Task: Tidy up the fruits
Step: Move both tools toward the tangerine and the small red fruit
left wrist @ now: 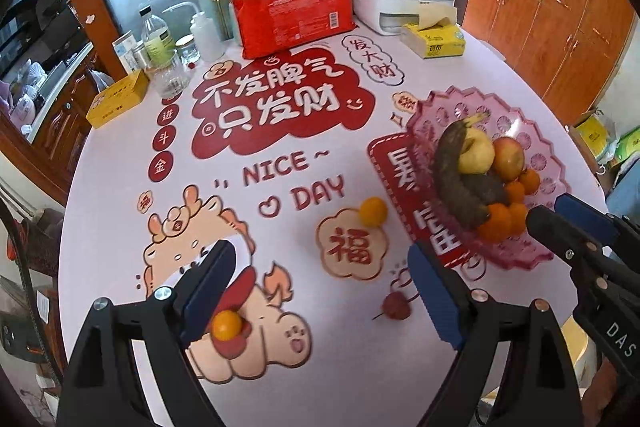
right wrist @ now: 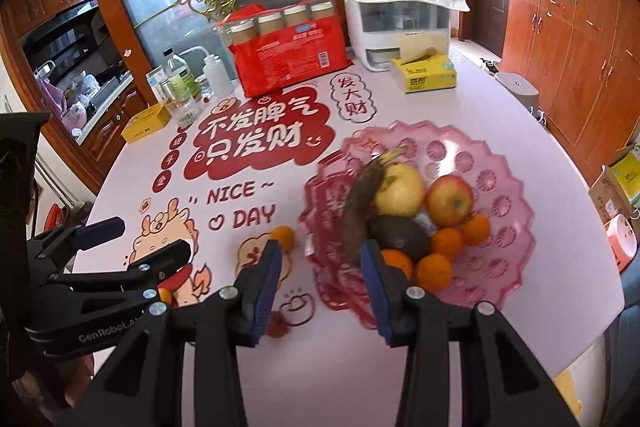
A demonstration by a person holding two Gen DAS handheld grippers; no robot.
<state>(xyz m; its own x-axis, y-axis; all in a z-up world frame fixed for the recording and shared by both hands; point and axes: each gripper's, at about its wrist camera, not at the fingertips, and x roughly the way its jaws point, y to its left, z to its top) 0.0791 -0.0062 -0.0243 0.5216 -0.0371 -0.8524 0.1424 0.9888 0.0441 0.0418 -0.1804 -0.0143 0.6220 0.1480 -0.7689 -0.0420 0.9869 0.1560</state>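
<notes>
The bench [left wrist: 120, 195] is carrying a pink fruit tray [right wrist: 508, 259] (already piled up), both grippers hovering empty: left gripper [left wrist: 320, 291] gaping wide, right gripper [right wrist: 320, 283] narrower. Two oranges [left wrist: 373, 211] [left wrist: 227, 325] and a small red fruit [left wrist: 396, 305] are sitting loose.

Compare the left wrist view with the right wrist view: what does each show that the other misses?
Only the left wrist view shows the small orange fruit beside its own finger and the small red fruit whole. Only the right wrist view shows the grey bin on the floor past the table's far edge. Both share the pink fruit tray with its apple, the loose orange fruit on the table, and both grippers empty.
</notes>
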